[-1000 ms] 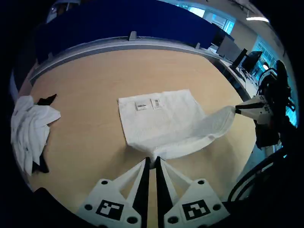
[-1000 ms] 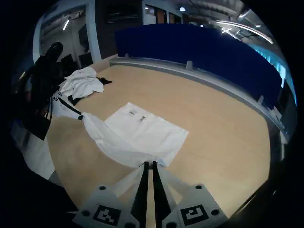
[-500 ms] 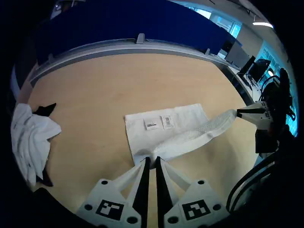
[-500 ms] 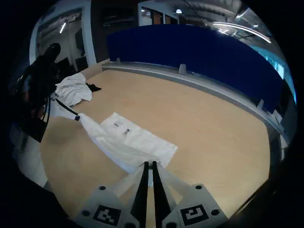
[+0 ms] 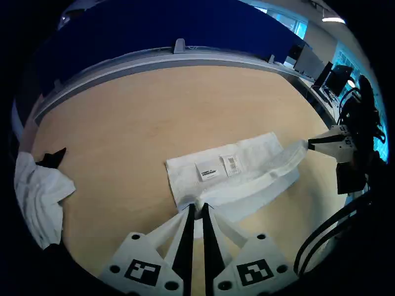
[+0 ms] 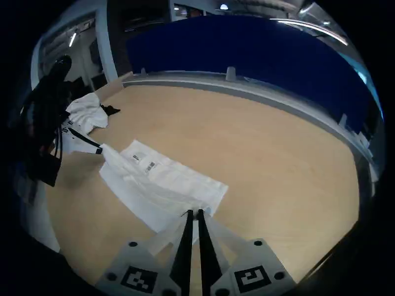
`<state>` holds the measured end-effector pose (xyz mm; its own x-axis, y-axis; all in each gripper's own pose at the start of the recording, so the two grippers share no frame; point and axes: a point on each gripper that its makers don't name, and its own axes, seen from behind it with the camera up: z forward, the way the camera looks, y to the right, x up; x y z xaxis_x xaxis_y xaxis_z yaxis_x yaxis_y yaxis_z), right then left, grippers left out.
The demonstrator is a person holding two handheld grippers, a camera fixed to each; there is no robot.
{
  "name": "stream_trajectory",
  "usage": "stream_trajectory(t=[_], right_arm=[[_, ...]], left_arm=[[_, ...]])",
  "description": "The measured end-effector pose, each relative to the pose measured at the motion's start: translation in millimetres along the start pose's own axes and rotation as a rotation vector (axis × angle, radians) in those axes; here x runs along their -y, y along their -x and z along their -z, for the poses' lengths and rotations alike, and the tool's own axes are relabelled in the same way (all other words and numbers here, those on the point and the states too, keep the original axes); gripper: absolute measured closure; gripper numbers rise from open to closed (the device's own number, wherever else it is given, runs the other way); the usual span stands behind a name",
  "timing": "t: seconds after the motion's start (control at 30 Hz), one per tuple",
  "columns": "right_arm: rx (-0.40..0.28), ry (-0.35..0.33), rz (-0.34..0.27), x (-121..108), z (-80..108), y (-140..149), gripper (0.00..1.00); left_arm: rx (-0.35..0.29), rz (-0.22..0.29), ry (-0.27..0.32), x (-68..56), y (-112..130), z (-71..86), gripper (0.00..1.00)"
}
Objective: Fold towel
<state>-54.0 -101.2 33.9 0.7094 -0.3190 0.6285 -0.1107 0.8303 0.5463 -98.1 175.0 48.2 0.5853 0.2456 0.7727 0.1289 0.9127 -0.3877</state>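
Both fingers of the left gripper (image 5: 196, 206) are drawn together on a near corner of the white towel (image 5: 247, 172), with the cloth bunched between their tips. The right gripper (image 6: 192, 212) is likewise clamped on its own corner of the same edge. In the left gripper view it shows farther off at the right, its tip nipping the other end of that edge. The held edge is raised off the pale wooden table (image 5: 123, 123) and hangs as a long sagging fold between the two tips, over the part of the towel that lies flat (how far it overlaps that layer is hard to tell). Two small labels (image 5: 208, 171) sit face up on the flat layer, just beside the lifted fold. Well apart, at the table's left edge, lies a heap of white cloths (image 5: 39, 192) with something black (image 5: 52, 158) touching it. A blue partition (image 5: 148, 24) runs along the far side of the table, and dark monitors (image 5: 338, 79) stand beyond its right end
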Motion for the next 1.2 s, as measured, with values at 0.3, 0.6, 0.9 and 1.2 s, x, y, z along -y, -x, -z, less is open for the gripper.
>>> stream_trajectory(t=[0.3,0.6,0.9,1.2], right_arm=[[0.012,0.009,-0.026,-4,-17.0,3,0.93],[0.031,0.029,-0.035,-8,-29.9,8,0.93],[0.039,0.061,-0.043,-15,-38.7,10,0.91],[0.029,0.086,-0.054,-20,-39.7,5,0.87]], left_arm=[[-0.006,-0.006,-0.021,9.1,-2,-18.6,0.87],[-0.012,-0.022,-0.046,17.0,-4,-33.9,0.84],[-0.016,-0.028,-0.061,24.1,-6,-43.7,0.75],[-0.022,-0.032,-0.075,34.0,-7,-38.8,0.55]])
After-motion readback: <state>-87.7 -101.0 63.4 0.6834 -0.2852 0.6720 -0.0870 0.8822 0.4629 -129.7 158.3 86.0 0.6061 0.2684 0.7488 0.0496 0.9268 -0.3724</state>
